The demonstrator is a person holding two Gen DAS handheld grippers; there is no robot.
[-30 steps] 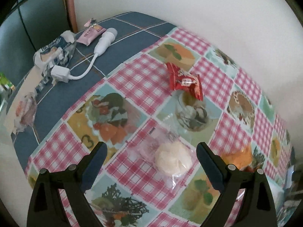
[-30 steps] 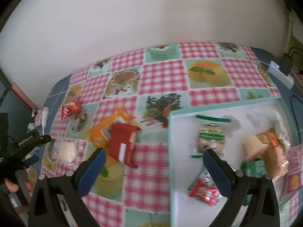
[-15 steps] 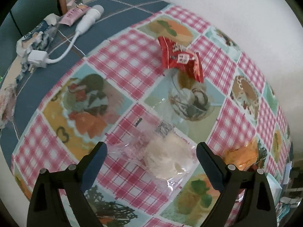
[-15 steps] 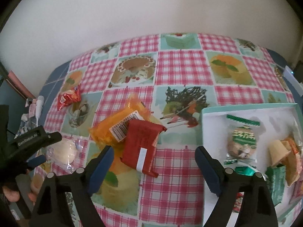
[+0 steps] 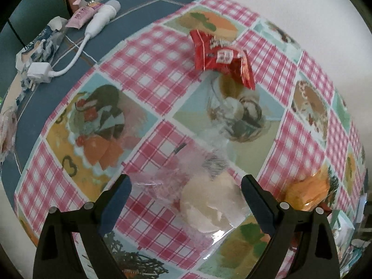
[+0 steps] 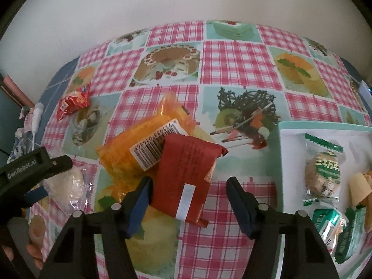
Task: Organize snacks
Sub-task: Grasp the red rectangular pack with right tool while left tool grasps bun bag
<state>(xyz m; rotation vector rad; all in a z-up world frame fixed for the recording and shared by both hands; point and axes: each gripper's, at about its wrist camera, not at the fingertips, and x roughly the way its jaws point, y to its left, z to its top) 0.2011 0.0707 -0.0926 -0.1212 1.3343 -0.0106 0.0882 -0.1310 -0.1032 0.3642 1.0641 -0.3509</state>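
Observation:
A round white snack in clear wrap point(image 5: 209, 204) lies on the checked tablecloth, between the wide jaws of my open left gripper point(image 5: 186, 182), with neither pad touching it. My right gripper point(image 6: 189, 182) hangs over a dark red packet point(image 6: 186, 172) that rests on an orange packet point(image 6: 130, 153). Its jaws are closing, and the right pad stands clear of the red packet. A small red wrapper point(image 5: 220, 58) lies farther off. The white tray with a teal rim point(image 6: 325, 125) at the right holds several wrapped snacks.
On the blue strip at the table's far left lie a white plug and cable point(image 5: 39, 72), a pink tube point(image 5: 81, 16) and a crumpled blue-white wrapper point(image 5: 39, 44). A white wall runs close behind the table. A hand point(image 6: 34, 253) shows at the lower left.
My right gripper has moved left from over the tray to the red packet, come lower, and its jaws have narrowed. My left gripper has come down closer to the white snack, still wide.

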